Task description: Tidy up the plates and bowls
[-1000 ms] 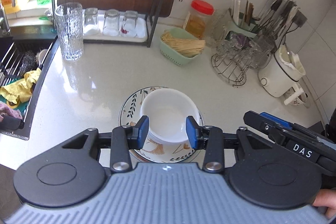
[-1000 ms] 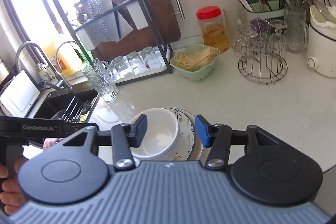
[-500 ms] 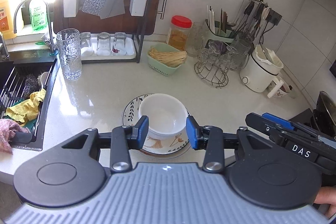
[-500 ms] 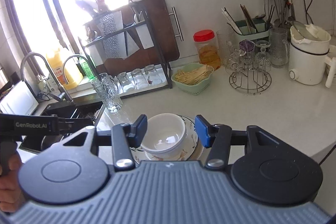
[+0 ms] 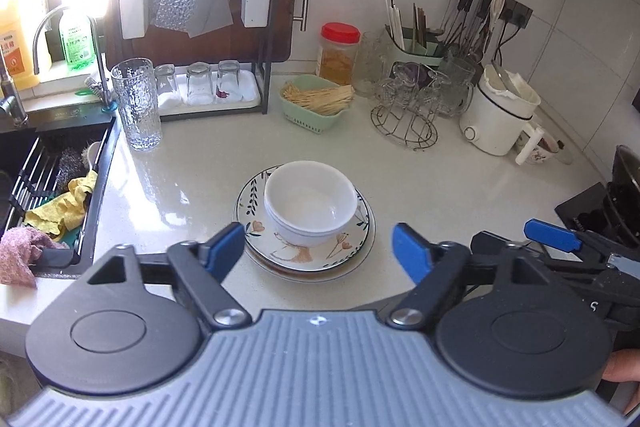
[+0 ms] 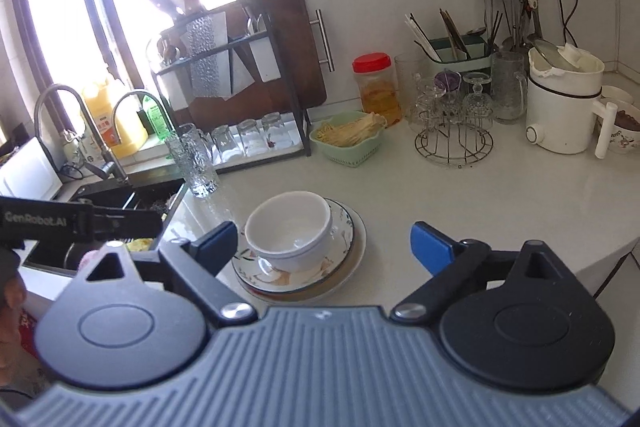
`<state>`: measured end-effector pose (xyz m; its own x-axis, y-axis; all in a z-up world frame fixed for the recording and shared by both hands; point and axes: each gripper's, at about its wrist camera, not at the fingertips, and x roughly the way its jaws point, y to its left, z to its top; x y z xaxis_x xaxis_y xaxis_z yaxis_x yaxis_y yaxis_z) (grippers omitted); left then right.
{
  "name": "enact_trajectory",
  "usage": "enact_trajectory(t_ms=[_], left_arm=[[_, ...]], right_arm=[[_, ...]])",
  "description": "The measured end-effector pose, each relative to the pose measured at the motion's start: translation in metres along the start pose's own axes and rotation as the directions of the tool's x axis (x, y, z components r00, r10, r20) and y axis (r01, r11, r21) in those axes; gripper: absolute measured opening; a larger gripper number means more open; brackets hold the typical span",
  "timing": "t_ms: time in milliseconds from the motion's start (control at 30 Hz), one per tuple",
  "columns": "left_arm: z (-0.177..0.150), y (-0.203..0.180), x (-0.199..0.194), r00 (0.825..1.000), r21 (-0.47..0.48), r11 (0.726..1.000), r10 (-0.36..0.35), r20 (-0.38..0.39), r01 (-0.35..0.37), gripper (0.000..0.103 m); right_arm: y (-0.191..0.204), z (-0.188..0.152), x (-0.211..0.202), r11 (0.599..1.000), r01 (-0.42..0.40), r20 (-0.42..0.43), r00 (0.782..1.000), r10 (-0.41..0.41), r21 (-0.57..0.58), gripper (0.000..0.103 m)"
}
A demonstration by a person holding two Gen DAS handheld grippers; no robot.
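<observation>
Left gripper (image 5: 318, 251) has just spread wide, nothing between its jaws; right gripper (image 6: 324, 247) likewise. Dead ahead of both, nested white bowls (image 5: 310, 203) sit on stacked plates (image 5: 348, 247), front of the green basket (image 5: 316, 107), neither gripper clearly nearer.

Pale glossy counter (image 5: 460, 195), sink cut in at far left. Directly ahead of both tongs, just past the tips: stacked plates (image 5: 352, 247) w/ nested white bowls (image 5: 310, 201) on top. Further out, L to R: tall ribbed glass (image 5: 137, 105), black dish rack (image 5: 208, 109), green basket (image 5: 316, 107) of sticks, red-lid jar (image 5: 339, 53), wire glass stand (image 5: 404, 125), white cooker (image 5: 498, 119) at far R.
</observation>
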<state>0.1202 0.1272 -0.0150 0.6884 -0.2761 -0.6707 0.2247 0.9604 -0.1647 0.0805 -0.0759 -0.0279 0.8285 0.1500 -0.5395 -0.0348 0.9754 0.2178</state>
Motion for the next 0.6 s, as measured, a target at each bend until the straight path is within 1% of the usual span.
enact_trajectory(t_ms=[67, 167, 300, 467, 533, 600], left_arm=[[0.0, -0.005, 0.002, 1.0, -0.005, 1.0, 0.023, -0.002, -0.023, 0.094], [-0.002, -0.015, 0.004, 0.999, -0.016, 0.999, 0.033, -0.005, -0.033, 0.097], [-0.006, -0.029, 0.011, 0.999, -0.016, 0.999, 0.047, -0.017, -0.047, 0.098], [-0.011, -0.039, 0.012, 0.998, -0.041, 0.997, 0.062, -0.018, -0.063, 0.099], [-0.011, -0.042, 0.012, 0.998, -0.035, 0.997, 0.062, -0.016, -0.062, 0.099], [-0.011, -0.045, 0.013, 0.997, -0.023, 0.997, 0.079, -0.02, -0.08, 0.099]], right_arm=[[-0.007, -0.002, 0.002, 1.0, -0.012, -0.016, 1.0, 0.012, -0.006, 0.095], [-0.018, -0.003, 0.0, 1.0, 0.003, -0.034, 0.999, -0.003, -0.011, 0.095], [-0.028, -0.003, -0.009, 1.0, 0.005, -0.035, 0.999, -0.006, -0.019, 0.095], [-0.034, -0.004, -0.014, 1.0, -0.005, -0.041, 0.999, 0.004, -0.022, 0.095], [-0.036, -0.004, -0.015, 1.0, -0.005, -0.044, 0.999, 0.004, -0.024, 0.095], [-0.037, -0.005, -0.016, 1.0, -0.007, -0.045, 0.999, 0.006, -0.026, 0.095]])
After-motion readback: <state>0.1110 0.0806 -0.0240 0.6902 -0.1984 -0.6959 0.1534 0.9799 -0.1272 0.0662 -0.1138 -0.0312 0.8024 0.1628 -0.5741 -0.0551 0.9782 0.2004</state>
